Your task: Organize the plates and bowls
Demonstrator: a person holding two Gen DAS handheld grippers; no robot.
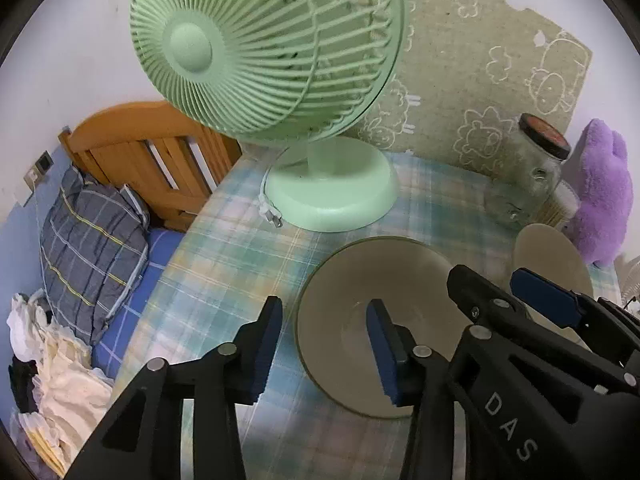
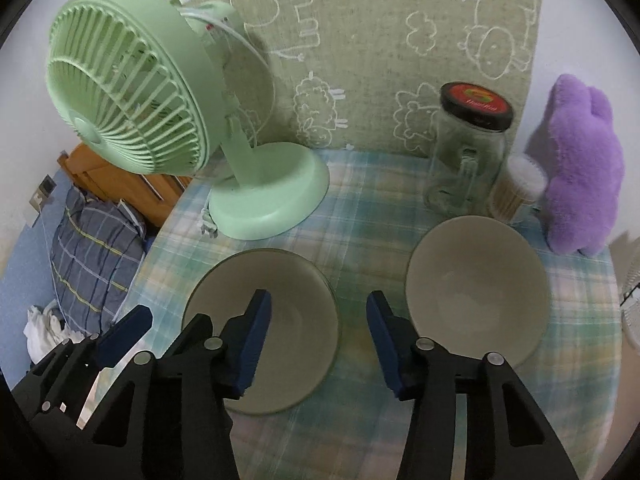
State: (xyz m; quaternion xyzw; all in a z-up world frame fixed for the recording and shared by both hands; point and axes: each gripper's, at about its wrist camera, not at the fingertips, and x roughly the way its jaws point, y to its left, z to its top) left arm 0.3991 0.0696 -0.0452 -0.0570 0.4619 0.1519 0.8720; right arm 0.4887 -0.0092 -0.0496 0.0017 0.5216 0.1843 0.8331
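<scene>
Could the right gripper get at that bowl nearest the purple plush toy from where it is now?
Probably yes. The right gripper is open and empty, the right-hand bowl sits just beside its fingers, and nothing lies between; jar and plush toy stand behind.

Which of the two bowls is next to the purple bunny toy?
The right bowl, the one in front of the glass jar. The purple bunny toy sits just beside it, while the left bowl is nearer the green fan.
</scene>
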